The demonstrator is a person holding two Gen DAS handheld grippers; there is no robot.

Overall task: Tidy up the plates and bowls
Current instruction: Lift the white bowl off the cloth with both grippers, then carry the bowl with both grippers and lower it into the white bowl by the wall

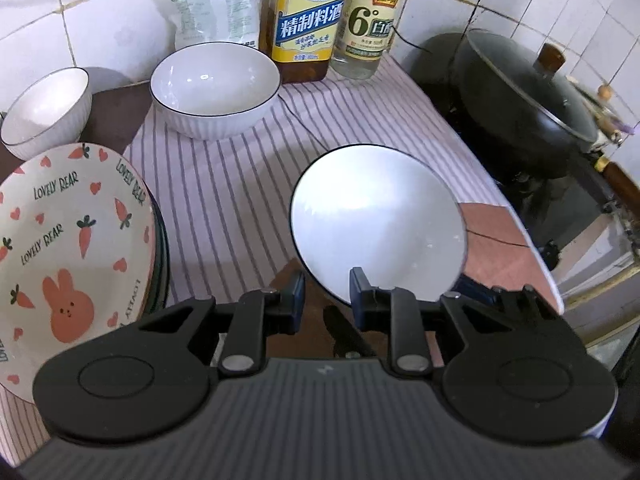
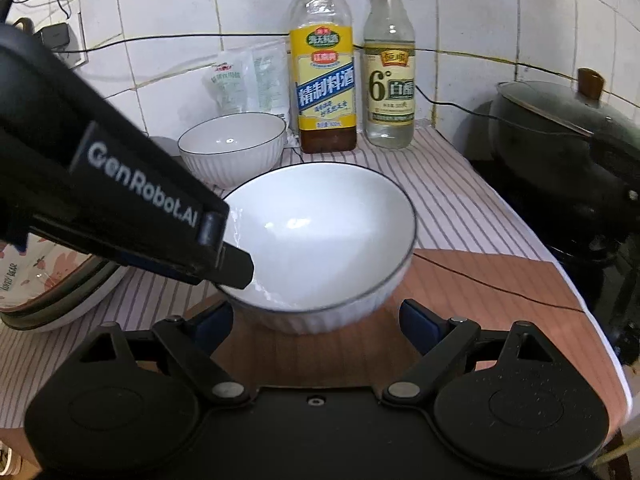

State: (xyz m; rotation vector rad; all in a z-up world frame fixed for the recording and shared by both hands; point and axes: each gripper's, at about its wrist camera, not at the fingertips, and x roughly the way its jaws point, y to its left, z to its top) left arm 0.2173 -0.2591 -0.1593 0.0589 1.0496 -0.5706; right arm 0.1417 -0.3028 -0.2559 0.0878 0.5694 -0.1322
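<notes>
My left gripper (image 1: 326,292) is shut on the near rim of a white bowl with a dark rim line (image 1: 376,216), which looks tipped toward the camera in the left wrist view. From the right wrist view, that gripper (image 2: 236,264) reaches in from the left and pinches the bowl (image 2: 320,232) at its left rim. My right gripper (image 2: 316,320) is open, one finger on either side of the bowl's near base, not touching it. A matching bowl (image 1: 216,84) (image 2: 232,144) stands upright further back. A stack of plates topped by a rabbit-and-carrot plate (image 1: 68,240) (image 2: 48,280) is at the left.
A smaller white bowl (image 1: 44,108) sits at far left. Two bottles (image 1: 308,20) (image 1: 368,20) and a salt bag (image 1: 212,4) line the tiled wall. A lidded black wok (image 1: 520,100) (image 2: 560,140) is on the stove at right. A striped cloth (image 1: 224,200) covers the counter; a thin cable crosses it.
</notes>
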